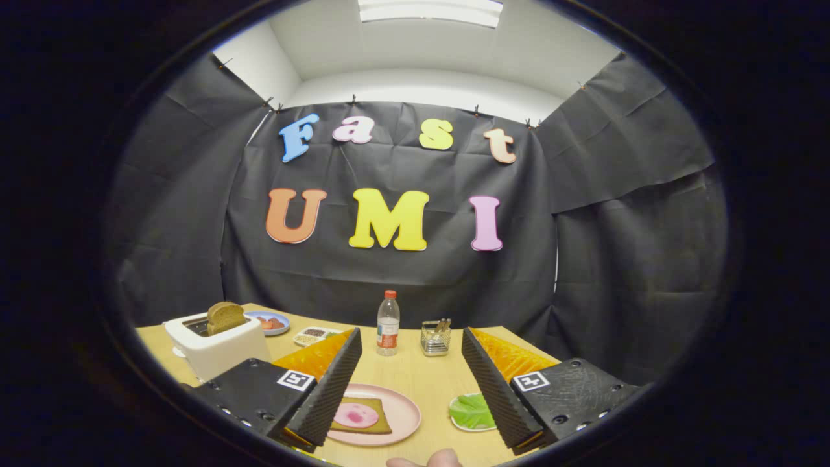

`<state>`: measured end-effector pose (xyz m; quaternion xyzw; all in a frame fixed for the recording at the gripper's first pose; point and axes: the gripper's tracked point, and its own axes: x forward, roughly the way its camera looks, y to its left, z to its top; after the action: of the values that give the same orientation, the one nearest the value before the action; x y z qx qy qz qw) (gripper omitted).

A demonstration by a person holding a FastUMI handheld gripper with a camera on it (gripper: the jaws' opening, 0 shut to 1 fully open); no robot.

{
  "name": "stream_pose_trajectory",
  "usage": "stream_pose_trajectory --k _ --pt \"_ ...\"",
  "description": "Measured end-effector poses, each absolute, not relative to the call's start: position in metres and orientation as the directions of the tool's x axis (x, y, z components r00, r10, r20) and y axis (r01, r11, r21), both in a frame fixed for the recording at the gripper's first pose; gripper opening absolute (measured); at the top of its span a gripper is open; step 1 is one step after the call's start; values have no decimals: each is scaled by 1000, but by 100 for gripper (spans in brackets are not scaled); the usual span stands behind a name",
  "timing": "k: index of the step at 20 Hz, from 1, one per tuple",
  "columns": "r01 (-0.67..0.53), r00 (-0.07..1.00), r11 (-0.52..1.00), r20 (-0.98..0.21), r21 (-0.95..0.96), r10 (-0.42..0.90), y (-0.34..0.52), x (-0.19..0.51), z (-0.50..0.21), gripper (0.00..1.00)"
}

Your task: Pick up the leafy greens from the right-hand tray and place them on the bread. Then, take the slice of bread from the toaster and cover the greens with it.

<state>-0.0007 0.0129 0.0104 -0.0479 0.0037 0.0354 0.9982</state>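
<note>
The right finger of the tool (410, 383) covers part of the green leaf on its small white tray (462, 425); the left finger overlaps the round pink plate (405, 415). Contents of the small wire basket (435, 338) are too small to tell.

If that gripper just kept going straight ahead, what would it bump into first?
Probably the water bottle standing beyond the open gripper, or the wire holder beside it. The bare table lies between; depth is hard to judge.

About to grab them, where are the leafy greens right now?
In the gripper view, the leafy greens lie on a small tray against the right finger, right of the pink plate.
</note>
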Motion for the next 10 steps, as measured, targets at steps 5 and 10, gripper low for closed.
stream_pose_trajectory --k 5,10 --pt "-130 991 989 -49 -76 127 -12 3 14 95" --pt "-71 991 998 -111 1 70 -101 23 10 95"
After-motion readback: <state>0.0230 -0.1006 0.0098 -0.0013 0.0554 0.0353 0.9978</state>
